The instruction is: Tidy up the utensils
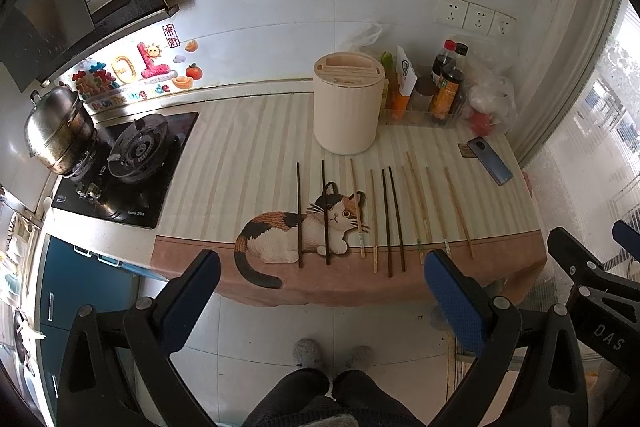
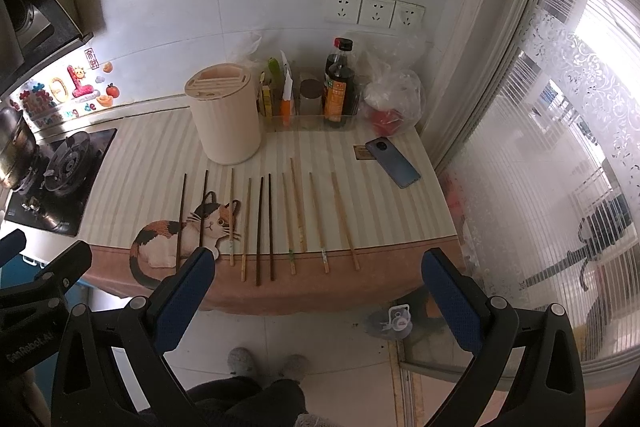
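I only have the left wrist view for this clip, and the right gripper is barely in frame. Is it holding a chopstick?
Observer: No. The right gripper has its fingers wide apart, with nothing between them.
Operator: Anything on the floor near the right end of the table?
Observer: Yes, a small clear plastic container lies there.
Operator: And on the window?
Observer: A dark cat silhouette shows on the glass.

cream holder (image 1: 347,109); striped mat (image 1: 240,163), calico cat print (image 1: 304,227)
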Demonstrator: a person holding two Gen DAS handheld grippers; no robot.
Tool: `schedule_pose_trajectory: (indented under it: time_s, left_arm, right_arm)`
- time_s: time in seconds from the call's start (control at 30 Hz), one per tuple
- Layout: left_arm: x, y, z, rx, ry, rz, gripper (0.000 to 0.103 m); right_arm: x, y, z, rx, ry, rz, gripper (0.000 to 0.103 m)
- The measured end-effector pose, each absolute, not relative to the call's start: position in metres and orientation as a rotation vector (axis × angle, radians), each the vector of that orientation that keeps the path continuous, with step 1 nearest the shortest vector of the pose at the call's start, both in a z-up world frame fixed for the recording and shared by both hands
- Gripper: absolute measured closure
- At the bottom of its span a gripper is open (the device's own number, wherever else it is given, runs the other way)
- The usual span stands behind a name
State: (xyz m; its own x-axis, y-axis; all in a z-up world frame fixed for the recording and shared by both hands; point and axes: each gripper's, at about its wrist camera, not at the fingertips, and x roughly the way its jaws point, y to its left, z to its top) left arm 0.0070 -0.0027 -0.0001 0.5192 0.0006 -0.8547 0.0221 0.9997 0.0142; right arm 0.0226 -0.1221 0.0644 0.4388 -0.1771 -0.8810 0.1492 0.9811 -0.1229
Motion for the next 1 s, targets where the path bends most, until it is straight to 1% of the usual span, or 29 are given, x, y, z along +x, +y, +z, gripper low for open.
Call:
schedule_pose_trajectory:
  time_s: [1.0]
  left_arm:
    - [0.0041, -0.0041, 0.0096, 0.023, 1.016, -0.011, 0.0]
  right_arm:
    - [0.0194, -0.1174, 0.0719, -0.028, 1.084, -0.205, 0.0]
